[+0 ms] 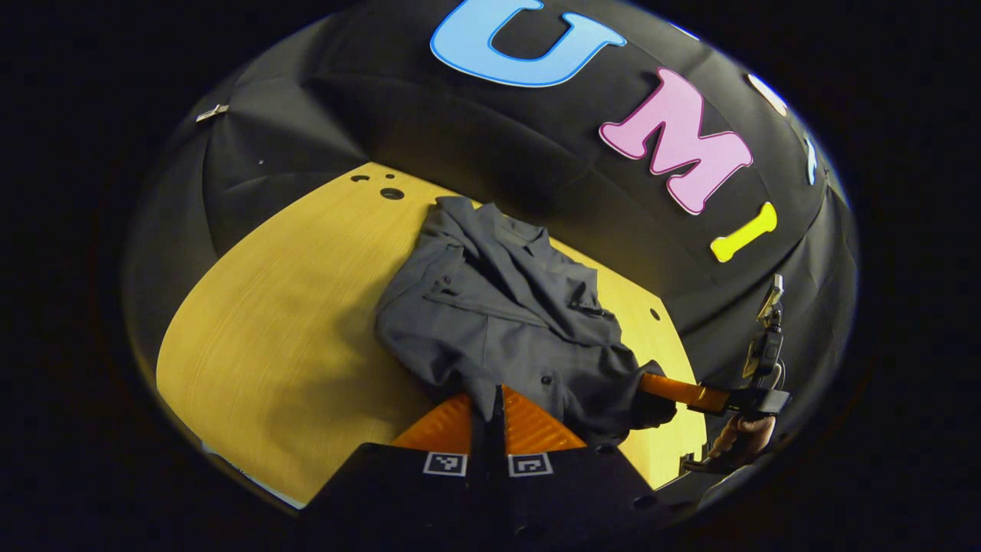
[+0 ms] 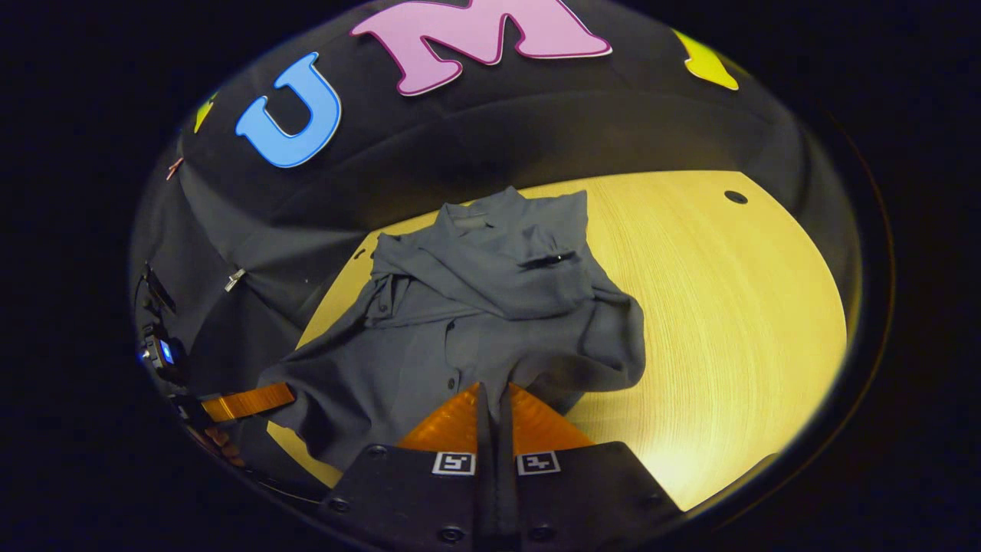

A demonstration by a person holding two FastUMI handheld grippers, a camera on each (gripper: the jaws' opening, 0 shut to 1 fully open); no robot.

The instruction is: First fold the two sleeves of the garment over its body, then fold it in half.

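Observation:
A dark grey button-up garment (image 1: 490, 307) lies crumpled on the yellow wooden table (image 1: 291, 307), collar towards the wall, with both sleeves lying across its body. My left gripper (image 1: 497, 402) is shut on the garment's near hem, with cloth pinched between its fingers. Farther right, my right gripper (image 1: 651, 383) bites the other hem corner, held by a hand (image 1: 739, 437). In the right gripper view the garment (image 2: 475, 307) spreads ahead and my right gripper (image 2: 494, 399) is shut on its near edge. The left gripper (image 2: 287, 395) grips the hem at far left.
The table (image 2: 728, 307) has bare wood on both sides of the garment and small round holes (image 1: 392, 193) (image 2: 736, 197) near its far edge. The black cloth wall stands right behind the collar. A metal clip (image 1: 212, 112) hangs on the wall.

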